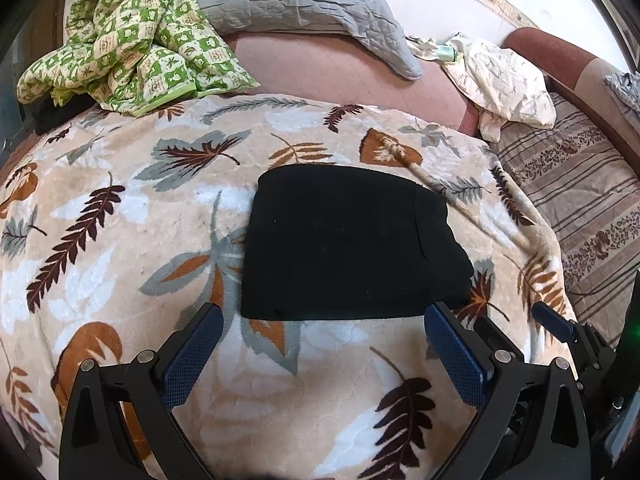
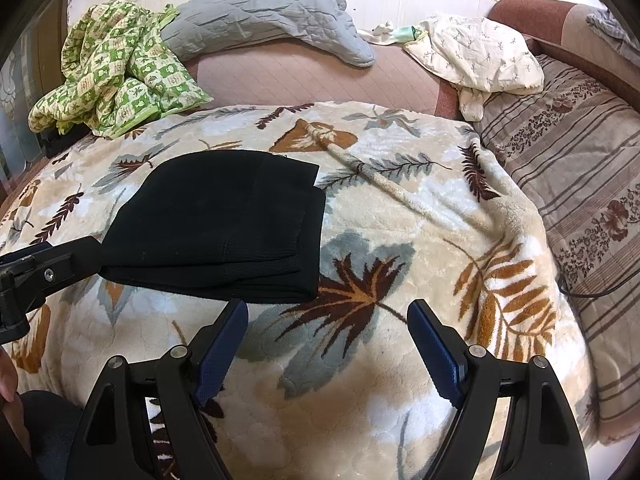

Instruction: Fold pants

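Observation:
The black pants (image 1: pixel 348 244) lie folded into a flat rectangle on the leaf-patterned blanket (image 1: pixel 120 248). My left gripper (image 1: pixel 324 312) is open and empty, just in front of the near edge of the pants, its jaws spread about as wide as the fold. In the right wrist view the pants (image 2: pixel 224 224) lie to the upper left, stacked in layers. My right gripper (image 2: pixel 326 308) is open and empty above bare blanket (image 2: pixel 400 360), to the right of the pants' near corner. The left gripper's finger (image 2: pixel 52 268) shows at the left edge, touching the pants' left corner.
A green checked quilt (image 1: pixel 128 40) and a grey quilted pillow (image 1: pixel 304 0) lie at the back. A cream garment (image 1: pixel 504 80) sits back right. A striped floral mattress (image 1: pixel 580 192) runs along the right. A rolled blanket ridge (image 2: pixel 380 180) crosses behind the pants.

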Motion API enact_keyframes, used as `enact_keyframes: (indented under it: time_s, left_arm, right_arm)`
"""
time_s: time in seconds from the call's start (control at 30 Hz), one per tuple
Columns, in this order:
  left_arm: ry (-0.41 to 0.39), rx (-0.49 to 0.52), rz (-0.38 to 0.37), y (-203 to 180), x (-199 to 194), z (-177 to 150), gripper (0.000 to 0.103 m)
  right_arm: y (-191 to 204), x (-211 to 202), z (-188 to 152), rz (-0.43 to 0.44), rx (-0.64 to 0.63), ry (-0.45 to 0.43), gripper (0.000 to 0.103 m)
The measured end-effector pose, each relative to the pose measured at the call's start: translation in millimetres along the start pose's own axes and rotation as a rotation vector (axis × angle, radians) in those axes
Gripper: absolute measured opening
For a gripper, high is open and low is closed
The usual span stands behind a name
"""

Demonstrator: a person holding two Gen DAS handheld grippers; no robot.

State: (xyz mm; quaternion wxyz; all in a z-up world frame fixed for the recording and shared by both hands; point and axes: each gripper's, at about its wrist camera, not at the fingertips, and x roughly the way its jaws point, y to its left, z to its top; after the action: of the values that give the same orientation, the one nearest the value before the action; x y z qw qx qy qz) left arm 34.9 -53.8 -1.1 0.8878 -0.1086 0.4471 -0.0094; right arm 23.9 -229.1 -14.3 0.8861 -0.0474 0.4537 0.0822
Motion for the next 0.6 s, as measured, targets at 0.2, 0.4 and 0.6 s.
enact_keyframes:
  time_s: [0.2,0.4,0.6]
  left_arm:
    - [0.007,-0.015,-0.004,2.9,1.9,1.4,0.102]
    - [0.006,-0.009,-0.007,2.6,2.0,1.0,0.102]
    - [0.000,0.011,-0.017,-2.0,0.5,-0.5,0.102]
  right_arm:
    - [0.1,-0.1,-0.2,0.000,-0.001,0.000,0.083]
    - [-0.6,0.1,0.0,0.000,-0.001,0.000,0.083]
    - [-0.7,0.1,0.0,0.001,-0.001,0.000,0.083]
